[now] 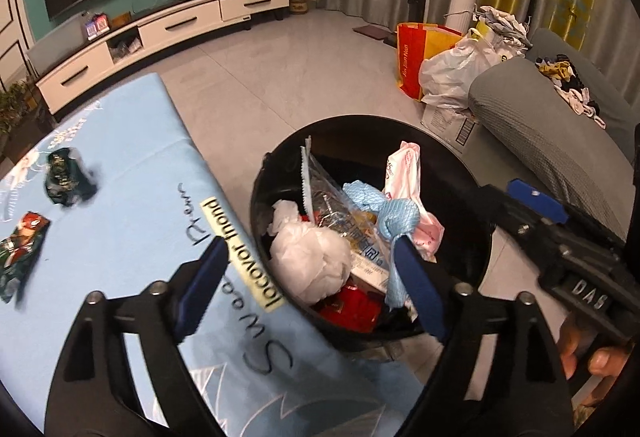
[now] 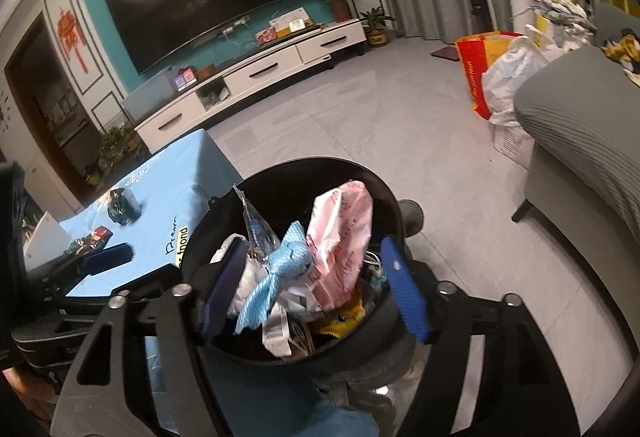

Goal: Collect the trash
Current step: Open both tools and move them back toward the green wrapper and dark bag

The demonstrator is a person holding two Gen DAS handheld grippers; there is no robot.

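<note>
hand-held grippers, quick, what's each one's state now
Left hand-held gripper: open, holding nothing, above the trash bin.
Right hand-held gripper: open, holding nothing, over the same bin.

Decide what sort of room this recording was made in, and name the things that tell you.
Most likely a home living room: a large television on the wall above a long white media cabinet, and a grey sofa opposite.

Just left of the left claw (image 1: 316, 277), the blue cloth (image 1: 120, 157) on the desk bore handwriting that seemed to read "Prem", with a yellow strip (image 1: 240, 253) lettered something like "locovot fnond". The right claw's (image 1: 536, 199) black body showed "DAS" (image 1: 588, 297). Farther off, the red bag (image 1: 410, 61) carried unclear yellow lettering.
</note>
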